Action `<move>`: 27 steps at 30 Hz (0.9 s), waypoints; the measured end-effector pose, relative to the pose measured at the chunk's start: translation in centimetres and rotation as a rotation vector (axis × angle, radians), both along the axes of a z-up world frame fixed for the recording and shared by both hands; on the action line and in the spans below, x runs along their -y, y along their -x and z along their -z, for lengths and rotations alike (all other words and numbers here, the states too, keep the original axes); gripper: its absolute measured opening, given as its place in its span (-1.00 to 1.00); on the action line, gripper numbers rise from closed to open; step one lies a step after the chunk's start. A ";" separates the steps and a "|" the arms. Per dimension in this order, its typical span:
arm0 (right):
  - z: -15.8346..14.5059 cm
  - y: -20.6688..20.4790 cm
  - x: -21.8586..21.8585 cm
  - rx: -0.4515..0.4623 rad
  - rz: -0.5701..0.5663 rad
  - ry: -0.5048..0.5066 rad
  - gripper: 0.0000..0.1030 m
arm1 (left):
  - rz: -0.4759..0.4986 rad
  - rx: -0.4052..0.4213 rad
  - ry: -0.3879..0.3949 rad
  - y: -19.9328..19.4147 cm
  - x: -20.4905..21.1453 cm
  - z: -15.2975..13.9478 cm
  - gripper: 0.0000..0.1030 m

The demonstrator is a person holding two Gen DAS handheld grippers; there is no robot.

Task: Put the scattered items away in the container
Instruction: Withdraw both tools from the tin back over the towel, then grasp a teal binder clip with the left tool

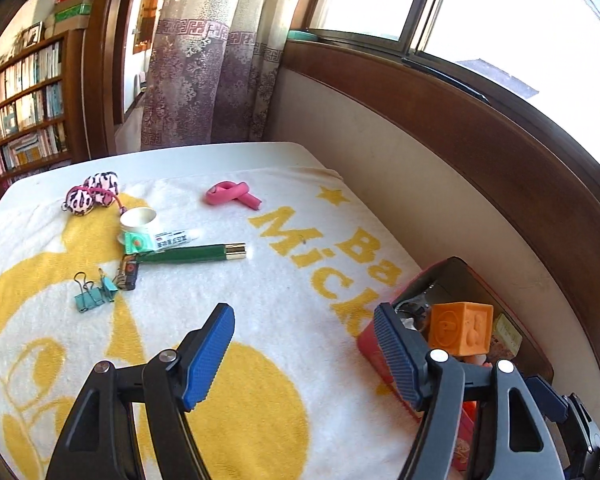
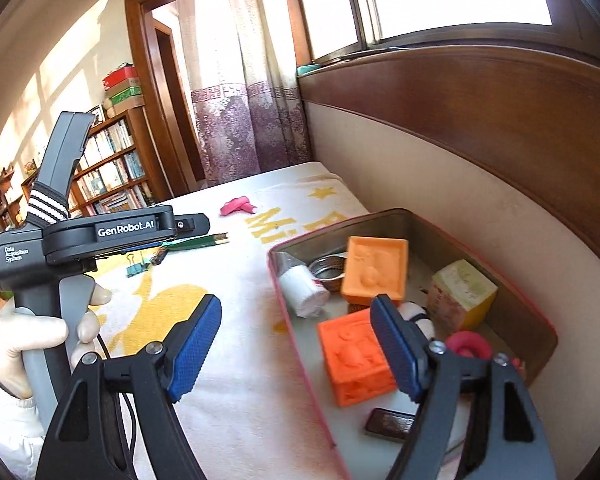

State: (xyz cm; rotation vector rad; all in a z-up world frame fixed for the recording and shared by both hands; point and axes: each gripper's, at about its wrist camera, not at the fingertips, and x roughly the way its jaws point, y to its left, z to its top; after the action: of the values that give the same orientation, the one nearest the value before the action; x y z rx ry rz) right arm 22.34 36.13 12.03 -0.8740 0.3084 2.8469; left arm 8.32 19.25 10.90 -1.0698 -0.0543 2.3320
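My left gripper (image 1: 304,352) is open and empty above the towel, left of the metal tin (image 1: 512,312). Scattered ahead of it lie a pink foam roller (image 1: 233,193), a green pen (image 1: 198,253), a small tube (image 1: 160,240), a white cup (image 1: 139,219), teal binder clips (image 1: 94,294) and pink zebra plush balls (image 1: 93,196). My right gripper (image 2: 296,354) is open and empty over the near left rim of the tin (image 2: 540,320). The tin holds two orange blocks (image 2: 374,270), a white roll (image 2: 304,290), a yellow-green box (image 2: 462,292) and a pink ring (image 2: 470,344).
A white and yellow towel (image 1: 260,380) covers the table. A wood-panelled wall (image 1: 480,140) and window run along the right. A curtain (image 1: 204,80) hangs behind the table and a bookshelf (image 1: 24,108) stands at the left. The left handheld gripper body (image 2: 80,240) shows in the right wrist view.
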 end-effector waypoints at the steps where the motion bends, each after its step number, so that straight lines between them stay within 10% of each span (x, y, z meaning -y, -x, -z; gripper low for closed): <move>1: 0.0 0.5 0.8 0.001 -0.020 -0.003 0.56 | -0.019 0.005 -0.005 0.5 1.1 0.1 0.43; 15: 2.3 6.6 8.6 0.054 -0.194 0.042 0.56 | -0.304 0.066 0.101 6.6 14.3 5.1 0.43; 27: 5.1 8.7 10.7 0.091 -0.255 0.040 0.56 | -0.336 0.112 0.230 11.0 13.3 9.0 0.37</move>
State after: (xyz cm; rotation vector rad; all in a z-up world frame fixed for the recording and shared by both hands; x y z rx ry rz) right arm 13.61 25.39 6.97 -1.1221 0.2611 3.0267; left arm -2.65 5.91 1.90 -1.3967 -0.0087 2.6223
